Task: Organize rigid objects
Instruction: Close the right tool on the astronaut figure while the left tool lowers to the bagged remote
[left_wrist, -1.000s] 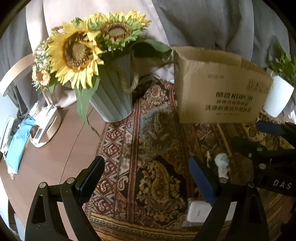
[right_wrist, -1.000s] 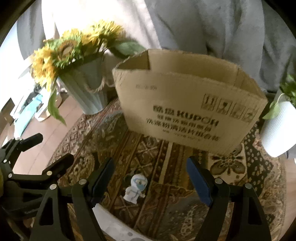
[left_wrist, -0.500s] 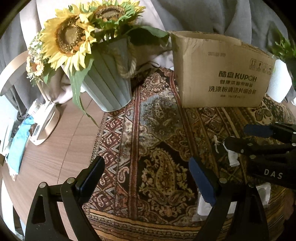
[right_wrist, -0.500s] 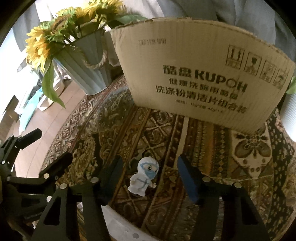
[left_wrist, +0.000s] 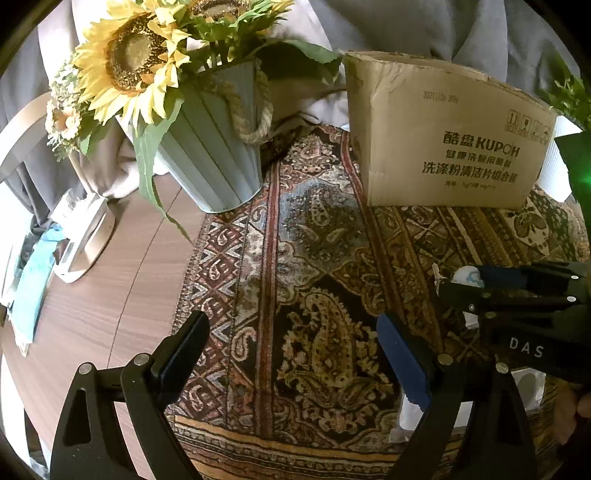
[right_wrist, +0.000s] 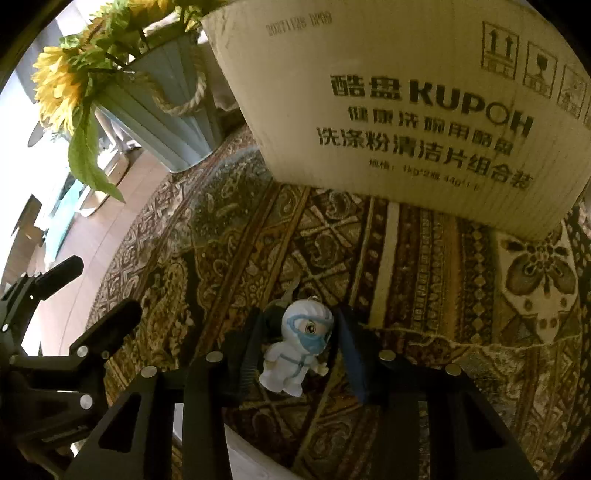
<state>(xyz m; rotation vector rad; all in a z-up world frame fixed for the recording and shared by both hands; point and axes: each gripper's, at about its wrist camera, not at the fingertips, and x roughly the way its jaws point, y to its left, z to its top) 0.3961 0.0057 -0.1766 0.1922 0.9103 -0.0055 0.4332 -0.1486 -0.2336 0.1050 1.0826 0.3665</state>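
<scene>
Right tongs (right_wrist: 295, 343) clamp figurine (right_wrist: 301, 347) between fingers

White figurine (right_wrist: 300, 350), blue mask | brown cardboard box (right_wrist: 406, 96), dark print | paisley rug (left_wrist: 314, 295), rust-gold-black | pale-green ribbed pot (left_wrist: 210, 155) | yellow sunflowers (left_wrist: 129, 70)

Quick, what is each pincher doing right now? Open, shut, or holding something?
Left gripper: open, holding nothing.
Right gripper: closed on the small white figurine with a blue mask.
</scene>
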